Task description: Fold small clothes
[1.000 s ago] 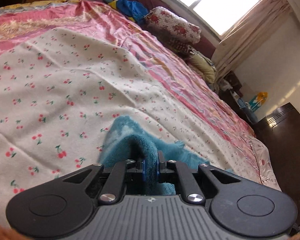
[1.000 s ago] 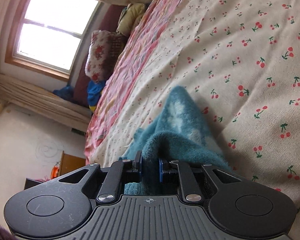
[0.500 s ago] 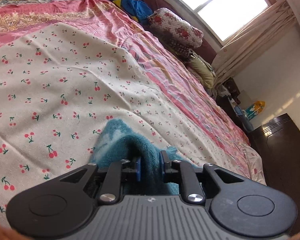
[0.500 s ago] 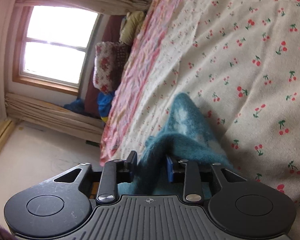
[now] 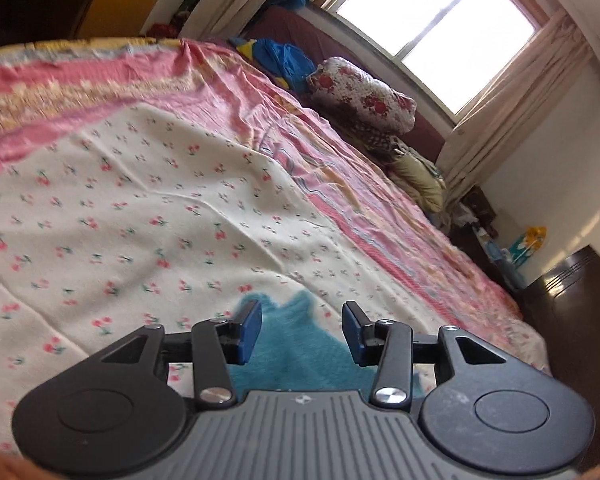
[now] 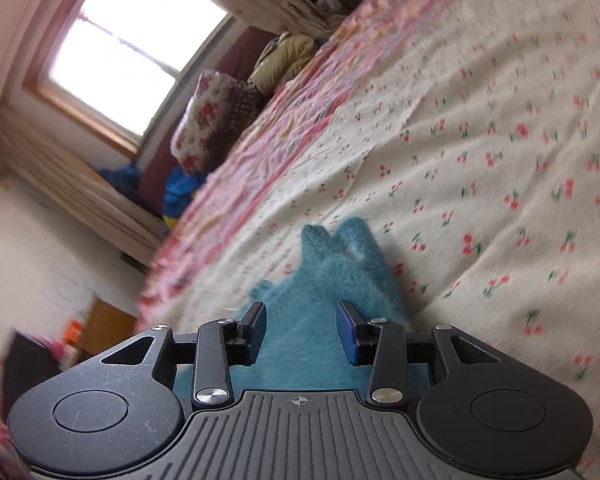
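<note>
Release step of a fold, by the look of it: both claws have just been opening, and the fuzzy teal garment [image 5: 300,344] lies on the cherry-print sheet [image 5: 140,220] below them rather than pinched. Left claw [image 5: 302,332] — jaws stand moderately wide, blue pads clear of the cloth, which shows flat in the gap between them and runs back under the claw body. Right claw [image 6: 302,330] — same state, jaws parted, nothing clamped; the teal garment [image 6: 324,292] fills the gap between its pads and runs ahead of the fingertips to two soft points. Whether those points are cuffs, toes or corners I cannot tell; the right view is motion-blurred. Judgement: one fold is laid down and let go. The next move calls for lifting both claws straight off without snagging the pile, then checking that the fold holds and taking a fresh edge if another fold is needed. Fluffy fabric may cling to the pads, so a clean upward exit matters. Count: one teal garment, two claws, one cherry-print sheet over a pink bedspread [image 5: 340,168], one floral pillow [image 5: 364,100] far ahead of the left claw, one blue bundle [image 5: 284,60] beside it, one window [image 5: 440,28] beyond.
</note>
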The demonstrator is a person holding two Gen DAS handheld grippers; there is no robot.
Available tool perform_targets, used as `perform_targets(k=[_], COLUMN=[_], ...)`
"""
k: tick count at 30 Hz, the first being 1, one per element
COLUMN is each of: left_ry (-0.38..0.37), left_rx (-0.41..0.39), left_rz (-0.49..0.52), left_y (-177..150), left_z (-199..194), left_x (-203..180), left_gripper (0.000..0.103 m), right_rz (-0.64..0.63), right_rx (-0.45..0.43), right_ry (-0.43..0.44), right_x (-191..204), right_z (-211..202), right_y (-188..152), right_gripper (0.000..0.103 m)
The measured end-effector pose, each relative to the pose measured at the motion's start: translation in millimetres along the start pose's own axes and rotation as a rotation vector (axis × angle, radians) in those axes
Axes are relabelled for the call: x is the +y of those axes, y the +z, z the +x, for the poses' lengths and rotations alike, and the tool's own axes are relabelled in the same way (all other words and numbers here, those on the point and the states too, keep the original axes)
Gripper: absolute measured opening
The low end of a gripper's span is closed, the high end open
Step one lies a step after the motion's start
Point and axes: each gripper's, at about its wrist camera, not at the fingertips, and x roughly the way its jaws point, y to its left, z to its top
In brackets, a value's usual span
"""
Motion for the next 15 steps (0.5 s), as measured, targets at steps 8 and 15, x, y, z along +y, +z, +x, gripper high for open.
perform_targets(k=[8, 15], left_ry=[0.079, 0.106], left_rx=[0.013, 0.005], left_rz=[0.182, 0.249], left_y=[-41.7, -56.5], left_z=[-11.4, -9.5], left_x=[-6.5, -7.6], left_gripper=[0.050, 0.052], right_rz=[-0.372, -0.532], right_rx=[-0.039, -0.038], right_ry=[-0.185, -0.257], right_x=[37.8, 51.3], right_z=[15.7, 41.8], right_y=[-8.9, -9.1], right_gripper=[0.038, 0.039])
